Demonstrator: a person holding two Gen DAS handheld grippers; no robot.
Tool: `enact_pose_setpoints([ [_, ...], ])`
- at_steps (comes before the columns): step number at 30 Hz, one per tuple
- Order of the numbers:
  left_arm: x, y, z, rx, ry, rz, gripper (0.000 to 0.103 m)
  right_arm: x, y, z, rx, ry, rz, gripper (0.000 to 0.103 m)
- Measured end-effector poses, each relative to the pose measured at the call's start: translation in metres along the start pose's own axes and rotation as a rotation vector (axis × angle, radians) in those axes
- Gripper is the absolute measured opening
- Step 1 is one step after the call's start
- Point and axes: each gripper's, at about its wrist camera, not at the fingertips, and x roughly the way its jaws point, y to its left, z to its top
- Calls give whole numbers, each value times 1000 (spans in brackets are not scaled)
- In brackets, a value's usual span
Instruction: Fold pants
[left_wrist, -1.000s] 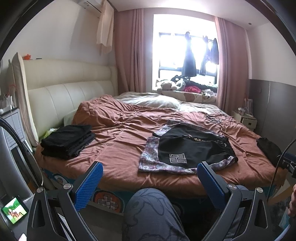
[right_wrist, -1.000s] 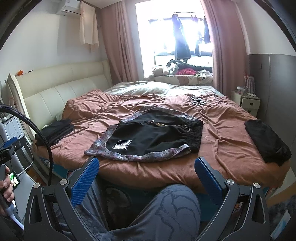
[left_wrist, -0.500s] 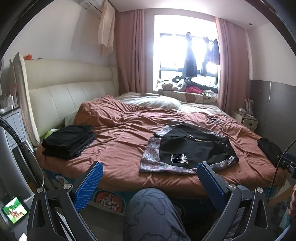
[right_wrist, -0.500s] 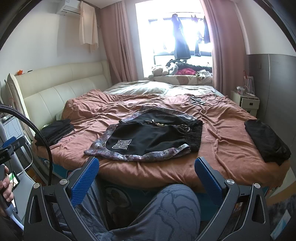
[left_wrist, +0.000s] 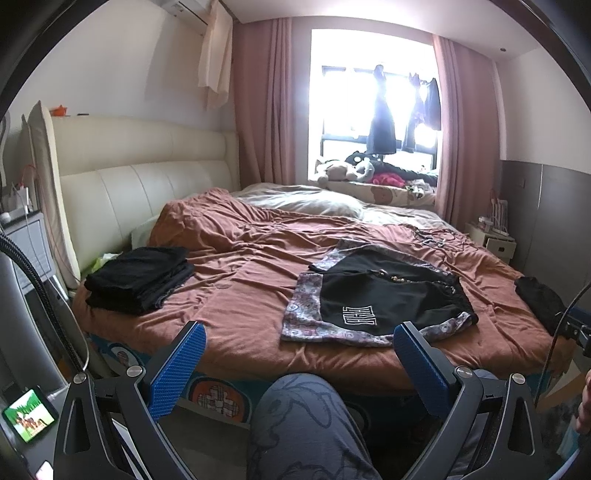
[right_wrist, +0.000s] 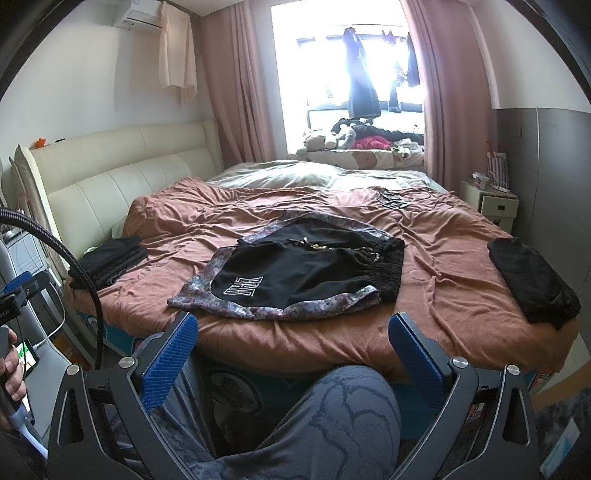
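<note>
Though rumpled, black shorts (right_wrist: 295, 269), paisley-trimmed, logo-printed.

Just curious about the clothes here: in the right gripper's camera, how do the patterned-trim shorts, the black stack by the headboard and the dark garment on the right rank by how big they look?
1. Patterned-trim shorts, clearly largest.
2. Dark garment.
3. Black stack, though it lies farther off, so unsure.
</note>
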Motion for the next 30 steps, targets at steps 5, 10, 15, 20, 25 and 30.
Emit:
enact_pose_setpoints([
  [5,1,1,-2,1,5,2,103,1,0,0,0,4,-4,103],
  [10,8,-2,-4,-1,18,-5,103,6,-2,-1,10,10,-4,103],
  [15,20,-2,-6,-5,43,-24,103,13,-6,-1,19,19,-10,103],
  [20,40,-6,-7,-6,73,-41,103,22,-10,1,18,32,-25,103],
  [25,74,-8,-4,-17,122,-68,103,41,-16,9,27,49,-50,103],
  [30,109,-5,-7,-30,163,-88,102,71,-20,18,34,72,-83,103],
])
